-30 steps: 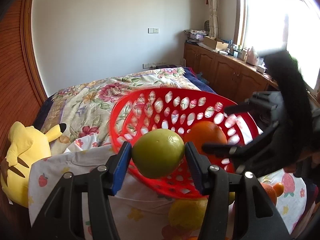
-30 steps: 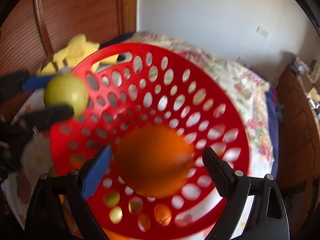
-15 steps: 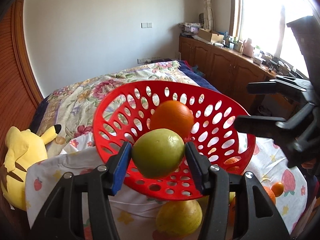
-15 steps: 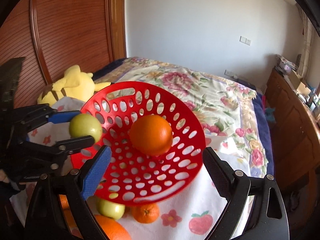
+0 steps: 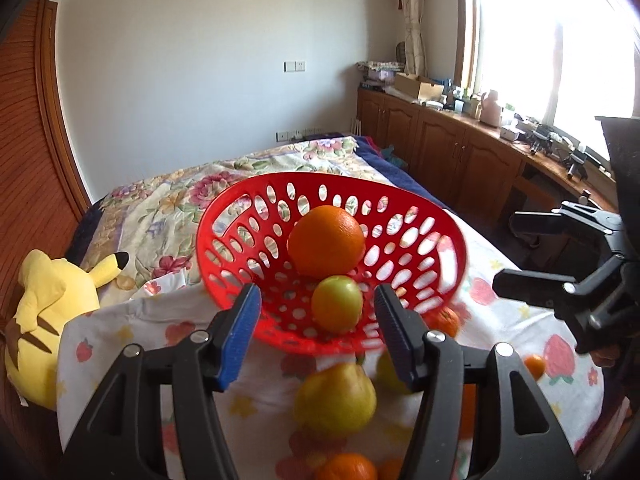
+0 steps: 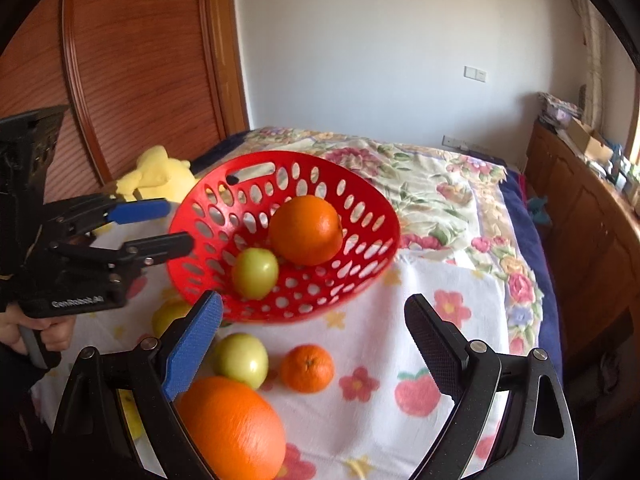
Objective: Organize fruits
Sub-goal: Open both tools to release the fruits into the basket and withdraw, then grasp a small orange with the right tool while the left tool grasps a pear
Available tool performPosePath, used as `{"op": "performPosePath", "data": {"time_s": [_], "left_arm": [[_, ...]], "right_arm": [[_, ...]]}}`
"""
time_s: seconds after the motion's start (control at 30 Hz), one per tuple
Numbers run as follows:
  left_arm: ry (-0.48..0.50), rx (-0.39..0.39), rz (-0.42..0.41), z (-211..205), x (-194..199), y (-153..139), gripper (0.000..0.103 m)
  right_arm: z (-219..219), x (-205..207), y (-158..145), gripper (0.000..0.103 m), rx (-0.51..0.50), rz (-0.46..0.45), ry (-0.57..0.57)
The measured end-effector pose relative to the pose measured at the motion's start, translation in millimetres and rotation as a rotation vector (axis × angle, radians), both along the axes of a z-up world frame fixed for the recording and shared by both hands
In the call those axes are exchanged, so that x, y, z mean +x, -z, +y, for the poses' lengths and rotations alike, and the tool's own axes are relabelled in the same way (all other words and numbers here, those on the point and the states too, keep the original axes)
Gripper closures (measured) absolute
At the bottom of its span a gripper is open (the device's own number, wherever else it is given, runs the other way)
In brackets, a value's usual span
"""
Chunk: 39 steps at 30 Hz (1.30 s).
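Both claws, left claw (image 5: pixel 316 334) and right claw (image 6: pixel 312 344), are released; the red basket (image 6: pixel 372 216) holds a big orange (image 6: pixel 306 229) and green fruit (image 6: pixel 255 273). Next, center on the near orange (image 6: pixel 236 426) (it rolls easily) before squeezing.

Glossy perforated plastic basket (image 6: pixel 372 216), printed cloth (image 6: pixel 420 320).

Green apple (image 5: pixel 337 303) now released from left claw (image 5: pixel 318 334).

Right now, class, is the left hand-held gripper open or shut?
Open. The left hand-held gripper has its jaws spread wide and holds nothing; the green fruit lies beyond them in the red basket.
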State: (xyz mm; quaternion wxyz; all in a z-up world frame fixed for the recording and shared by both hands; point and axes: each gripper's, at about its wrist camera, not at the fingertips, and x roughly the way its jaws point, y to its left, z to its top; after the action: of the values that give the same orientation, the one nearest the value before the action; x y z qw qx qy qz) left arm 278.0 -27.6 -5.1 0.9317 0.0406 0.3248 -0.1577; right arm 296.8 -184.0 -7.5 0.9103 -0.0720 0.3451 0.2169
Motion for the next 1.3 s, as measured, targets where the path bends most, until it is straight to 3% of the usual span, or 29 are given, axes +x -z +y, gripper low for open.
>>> {"op": "performPosePath", "data": {"time_s": [0.27, 0.8, 1.17, 1.3], "left_arm": [[0.008, -0.015, -0.023, 8.0, -61.5, 6.4, 0.041], [0.001, -0.035, -0.019, 2.4, -143.3, 51.2, 0.041], [-0.007, -0.033, 0.002, -1.3, -157.3, 76.7, 0.037], [-0.005, -0.022, 0.014, -6.5, -158.5, 84.5, 0.037]], "right_arm": [[-15.9, -50.3, 8.6, 0.009, 0.07, -0.025, 0.046], [-48.3, -118.1, 55.6, 0.01, 0.049, -0.041, 0.163], [-69.6, -122.4, 83.1, 0.034, 0.054, 0.005, 0.212], [-68.8, -123.4, 91.0, 0.038, 0.03, 0.024, 0.217]]}}
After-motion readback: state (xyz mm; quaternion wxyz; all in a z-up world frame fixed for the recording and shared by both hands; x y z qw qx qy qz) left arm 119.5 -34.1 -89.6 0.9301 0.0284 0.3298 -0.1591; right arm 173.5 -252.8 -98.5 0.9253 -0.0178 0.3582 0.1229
